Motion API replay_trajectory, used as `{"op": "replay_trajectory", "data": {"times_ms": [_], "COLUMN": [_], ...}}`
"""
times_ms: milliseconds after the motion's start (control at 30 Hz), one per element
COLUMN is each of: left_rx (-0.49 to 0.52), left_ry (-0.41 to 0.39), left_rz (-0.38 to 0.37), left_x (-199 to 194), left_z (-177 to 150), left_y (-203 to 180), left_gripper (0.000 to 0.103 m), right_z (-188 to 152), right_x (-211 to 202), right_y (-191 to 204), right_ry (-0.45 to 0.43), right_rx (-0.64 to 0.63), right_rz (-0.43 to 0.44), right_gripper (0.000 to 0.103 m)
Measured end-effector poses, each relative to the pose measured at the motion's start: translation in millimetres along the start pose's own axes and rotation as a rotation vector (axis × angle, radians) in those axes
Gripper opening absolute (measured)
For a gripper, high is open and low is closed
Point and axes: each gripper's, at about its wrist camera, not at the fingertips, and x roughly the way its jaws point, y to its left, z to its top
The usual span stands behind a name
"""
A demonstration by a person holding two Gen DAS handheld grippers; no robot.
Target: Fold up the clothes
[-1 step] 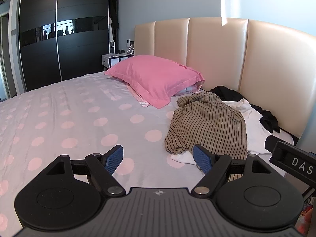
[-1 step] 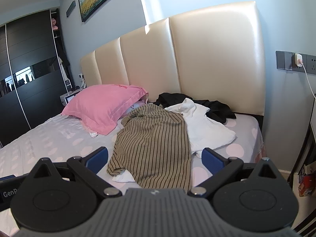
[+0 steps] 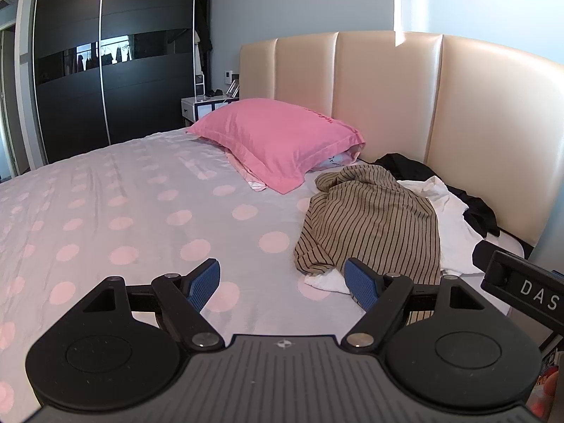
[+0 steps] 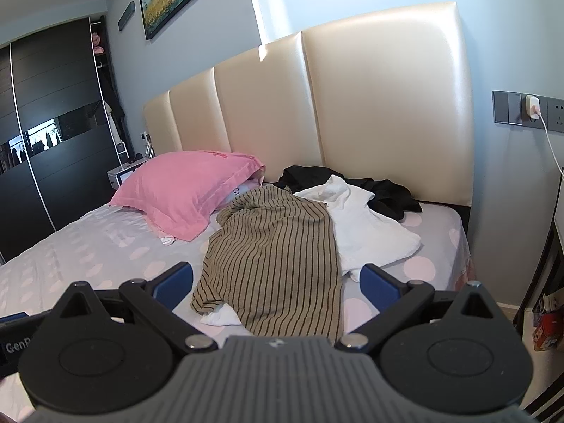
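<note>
A tan garment with dark stripes [image 3: 373, 225] [image 4: 278, 261] lies crumpled on the bed near the headboard. It rests on a white garment [image 3: 447, 211] [image 4: 366, 225]. A black garment [image 3: 476, 211] [image 4: 387, 194] lies behind them against the headboard. My left gripper [image 3: 282, 282] is open and empty above the bed, just left of the striped garment's near edge. My right gripper [image 4: 275, 282] is open and empty, its fingers either side of the striped garment's near hem, above it.
A pink pillow [image 3: 282, 141] [image 4: 183, 194] lies left of the clothes. The bed has a grey sheet with pink dots [image 3: 123, 218]. A cream padded headboard [image 3: 458, 105] stands behind. A dark wardrobe [image 3: 105, 70] is at far left. A wall socket with charger [image 4: 532, 111] is on the right.
</note>
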Motion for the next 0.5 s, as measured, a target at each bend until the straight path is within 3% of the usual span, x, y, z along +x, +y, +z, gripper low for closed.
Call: {"op": "replay_trajectory", "data": {"times_ms": [500], "left_rx": [0.012], "left_ry": [-0.012], "left_rz": [-0.002], "left_x": [-2], "left_z": [-2], "left_y": [-2], "left_gripper": [0.077], "right_z": [-3], "right_x": [0], "right_y": [3], "right_ry": [-0.001], "right_rx": [-0.002], "right_rz": [0.017], "right_gripper": [0.102]}}
